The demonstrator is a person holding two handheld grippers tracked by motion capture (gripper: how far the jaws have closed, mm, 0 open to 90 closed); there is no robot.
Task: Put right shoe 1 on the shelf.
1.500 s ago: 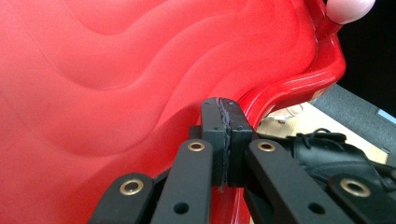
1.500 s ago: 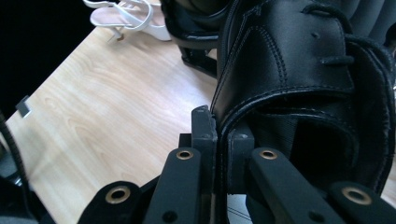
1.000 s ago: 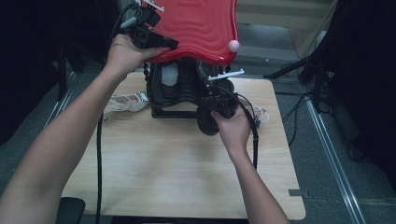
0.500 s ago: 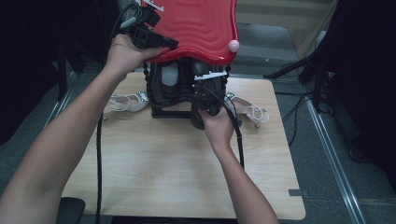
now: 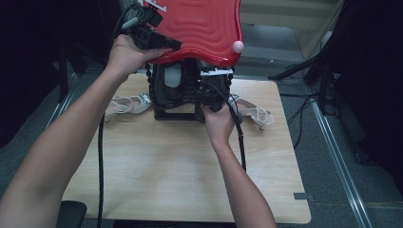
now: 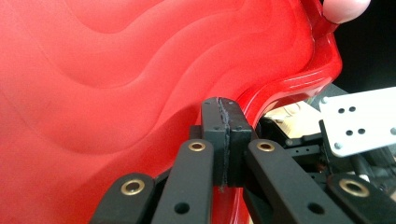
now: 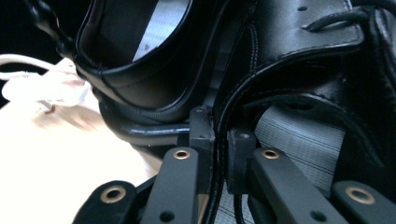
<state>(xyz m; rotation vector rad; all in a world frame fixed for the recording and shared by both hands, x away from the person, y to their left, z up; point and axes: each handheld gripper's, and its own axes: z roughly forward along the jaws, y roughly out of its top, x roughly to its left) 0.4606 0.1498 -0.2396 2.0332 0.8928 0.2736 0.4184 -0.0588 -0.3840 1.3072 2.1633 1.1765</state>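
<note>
Black shoe (image 5: pixel 183 90), frame centre beneath a raised red lid (image 5: pixel 202 28): right gripper (image 7: pixel 216 135) clenches its collar edge, jaws just easing apart; left gripper (image 6: pixel 226 140) clamps the lid's rim.

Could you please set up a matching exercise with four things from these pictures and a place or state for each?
Things:
1. red lid
2. black shoes
3. white sandal
4. left gripper

Places or states:
A. lying on the table at the right of the rack
B. shut, at the lid's edge
C. raised above the shoes
D. standing on the black rack

Pairs: 1-C, 2-D, 3-A, 4-B
</note>
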